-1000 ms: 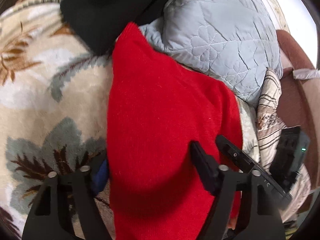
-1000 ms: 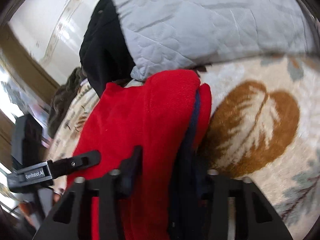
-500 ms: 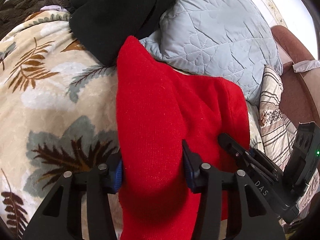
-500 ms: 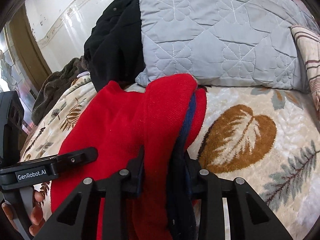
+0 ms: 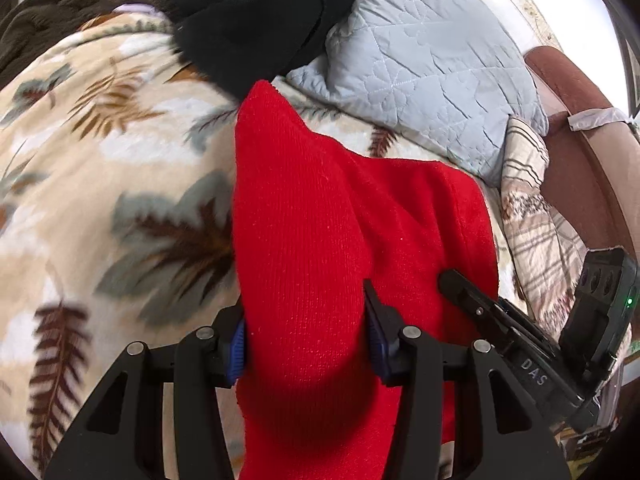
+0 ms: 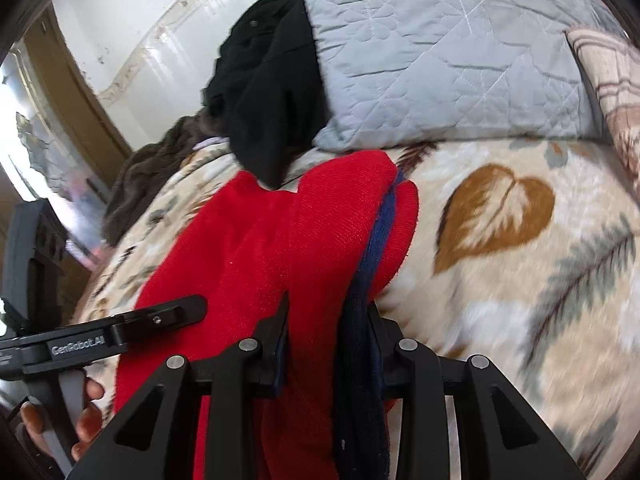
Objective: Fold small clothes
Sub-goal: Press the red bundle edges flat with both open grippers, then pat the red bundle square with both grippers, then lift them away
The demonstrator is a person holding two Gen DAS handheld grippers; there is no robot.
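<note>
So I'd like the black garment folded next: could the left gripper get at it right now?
Probably not: the left gripper is clamped on the red garment, which lies between it and the black garment beyond.

Leaf-patterned cream fleece blanket (image 6: 520, 280) is motion-blurred at the right. Red knitted garment (image 5: 320, 240) runs off the near edge, hiding both grippers' pads.
</note>
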